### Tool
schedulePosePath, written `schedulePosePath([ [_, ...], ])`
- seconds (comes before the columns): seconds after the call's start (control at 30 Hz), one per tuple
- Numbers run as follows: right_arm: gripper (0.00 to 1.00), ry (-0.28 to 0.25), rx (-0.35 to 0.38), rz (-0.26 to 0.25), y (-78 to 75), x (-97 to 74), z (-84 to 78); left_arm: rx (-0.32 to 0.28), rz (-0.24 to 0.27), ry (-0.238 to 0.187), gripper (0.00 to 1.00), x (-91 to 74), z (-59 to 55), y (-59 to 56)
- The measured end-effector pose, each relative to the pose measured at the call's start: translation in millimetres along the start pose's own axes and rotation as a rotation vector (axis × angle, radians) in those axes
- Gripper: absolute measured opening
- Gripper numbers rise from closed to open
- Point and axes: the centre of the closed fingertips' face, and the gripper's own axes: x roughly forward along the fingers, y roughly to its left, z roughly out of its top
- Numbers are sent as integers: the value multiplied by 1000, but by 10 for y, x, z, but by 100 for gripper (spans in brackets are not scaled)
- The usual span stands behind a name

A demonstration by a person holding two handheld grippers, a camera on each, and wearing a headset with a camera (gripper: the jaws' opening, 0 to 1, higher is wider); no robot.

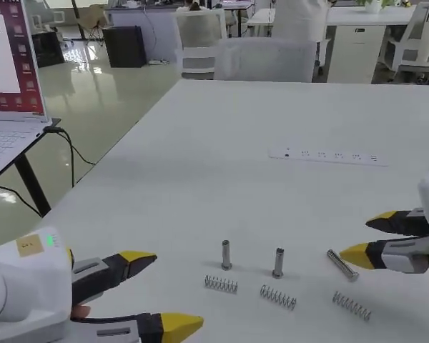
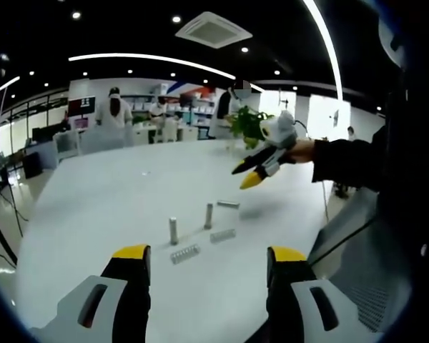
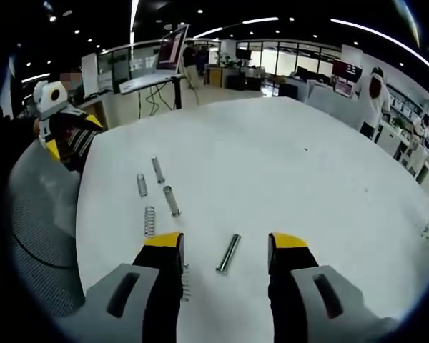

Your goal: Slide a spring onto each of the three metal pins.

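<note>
1. Head view: the white bench [image 1: 272, 121] carries the parts in a row across the lower middle of the frame.
   - A short silver metal first pin [image 1: 226, 254] stands upright, with an upright second pin [image 1: 279, 262] just to its right. A fallen pin [image 1: 342, 264] lies on its side further right.
   - Below each pin lies a small coiled steel spring: the left spring [image 1: 221, 284], the middle spring [image 1: 278, 296] and the right spring [image 1: 351, 305]. None is on a pin yet. The pairing looks deliberate, so that each spring has a short trip to its pin.
   - The left tool [image 1: 161, 293], grey with yellow tips, sits at the lower left with its jaws spread and holding nothing.
   - The right tool [image 1: 368, 238], of the same make, comes in from the right edge, also spread and bare. It is near the fallen pin.

2. Left gripper view: the left tool's jaws rise wide apart at the bottom. The pins and two springs sit at mid-frame, well beyond the tips. This tool seems to be waiting rather than reaching. The right tool hangs above the far end of the row.

3. Right gripper view: the fallen pin [image 3: 228, 254] lies between the spread jaws of the right tool, and I cannot tell whether it touches either one. The tool is probably held this way to pinch that pin, since a lying pin cannot take a spring until it is lifted or stood up. The right spring [image 3: 185, 282] lies just beside the left-hand jaw.
</note>
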Motion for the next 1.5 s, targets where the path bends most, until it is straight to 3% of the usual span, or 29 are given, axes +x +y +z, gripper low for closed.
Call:
schedulePosePath([
  [0.4,30,142,47,-25,-93,359,-178,-1,-9,-1,61,7,-10,-7],
  [0.73,17,251,87,-46,-134,537,-285,-1,-16,-5,61,14,-1,-8],
  [1.0,11,321,124,-57,-140,623,-386,-3,-17,-7,60,14,2,-13],
  [1.5,7,390,154,-74,-126,661,-441,-6,-14,-10,60,13,7,-13],
])
